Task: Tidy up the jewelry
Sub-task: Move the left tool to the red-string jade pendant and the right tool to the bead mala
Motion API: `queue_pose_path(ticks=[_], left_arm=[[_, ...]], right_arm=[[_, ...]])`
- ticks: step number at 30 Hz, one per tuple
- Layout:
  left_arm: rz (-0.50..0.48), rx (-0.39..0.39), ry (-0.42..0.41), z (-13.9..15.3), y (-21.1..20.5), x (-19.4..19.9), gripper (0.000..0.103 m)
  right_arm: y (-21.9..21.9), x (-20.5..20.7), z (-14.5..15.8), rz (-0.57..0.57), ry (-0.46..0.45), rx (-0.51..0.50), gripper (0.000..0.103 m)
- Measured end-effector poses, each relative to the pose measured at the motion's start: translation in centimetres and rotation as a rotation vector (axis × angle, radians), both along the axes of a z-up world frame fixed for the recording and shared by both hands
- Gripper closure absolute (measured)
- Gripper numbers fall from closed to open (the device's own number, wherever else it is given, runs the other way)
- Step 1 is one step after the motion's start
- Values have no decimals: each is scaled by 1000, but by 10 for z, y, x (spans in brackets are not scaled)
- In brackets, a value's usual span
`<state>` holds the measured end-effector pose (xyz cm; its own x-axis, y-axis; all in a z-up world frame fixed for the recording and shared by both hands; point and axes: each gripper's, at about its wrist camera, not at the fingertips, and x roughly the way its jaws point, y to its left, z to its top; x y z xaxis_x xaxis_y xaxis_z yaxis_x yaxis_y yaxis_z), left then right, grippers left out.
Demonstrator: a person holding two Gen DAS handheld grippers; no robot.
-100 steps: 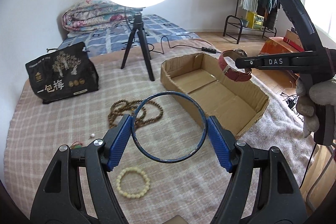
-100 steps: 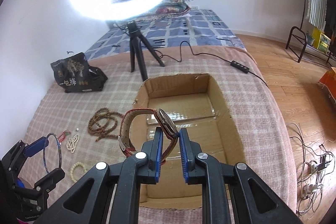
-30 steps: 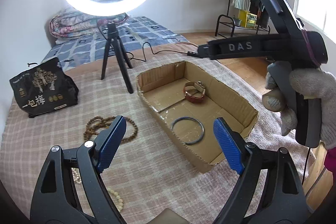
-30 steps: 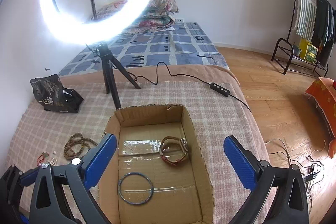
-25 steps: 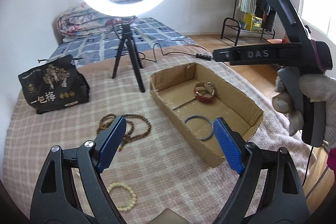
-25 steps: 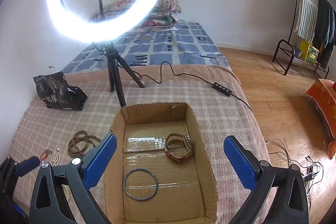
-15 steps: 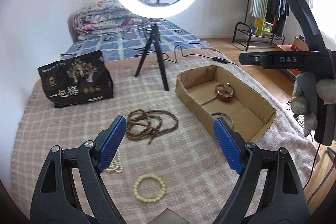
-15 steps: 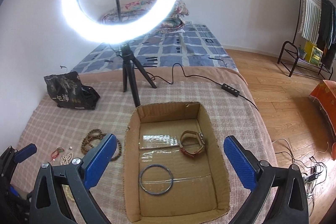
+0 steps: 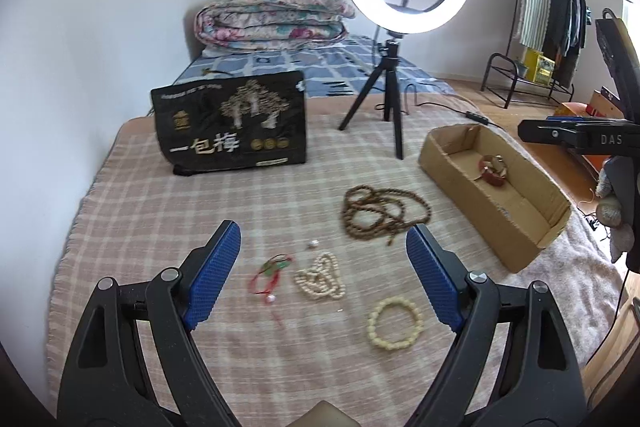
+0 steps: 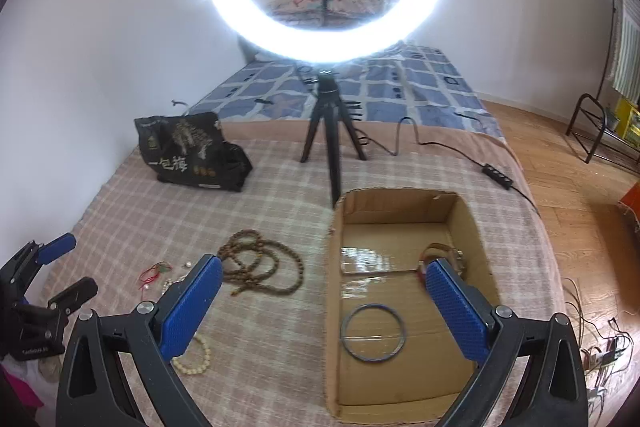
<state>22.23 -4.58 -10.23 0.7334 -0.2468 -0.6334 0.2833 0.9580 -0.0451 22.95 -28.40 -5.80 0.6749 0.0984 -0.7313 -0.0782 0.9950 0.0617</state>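
My left gripper [image 9: 322, 277] is open and empty above the plaid cloth, over a red string bracelet [image 9: 269, 273] and a cream bead strand [image 9: 320, 277]. A cream bead bracelet [image 9: 395, 323] lies to its right and a brown bead necklace [image 9: 380, 211] farther off. The cardboard box [image 9: 460, 167] on the right holds a red-strapped watch [image 9: 493, 169]. My right gripper [image 10: 324, 307] is open and empty over the box's left wall [image 10: 333, 307]. A dark bangle [image 10: 374, 333] lies in the box; the watch [image 10: 434, 253] is partly hidden behind a fingertip.
A ring light on a black tripod [image 9: 390, 99] stands behind the box, its cable [image 10: 440, 147] trailing right. A black printed bag [image 9: 230, 125] stands at the back left. The bed's edge and wooden floor [image 10: 580, 187] lie to the right.
Both grippers dropped their items into the box and opened. In the last second my left gripper swung left over the loose beads, and my right gripper shifted left across the box.
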Motion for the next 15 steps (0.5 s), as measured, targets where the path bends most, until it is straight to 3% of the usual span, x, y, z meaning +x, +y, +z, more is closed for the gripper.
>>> queue_pose_path(ticks=[8, 15], left_arm=[[24, 4, 46, -24, 41, 13, 16], [-9, 16, 107, -52, 56, 28, 29]], right_arm=[[31, 20, -23, 40, 66, 42, 0], [46, 38, -44, 49, 111, 25, 0]])
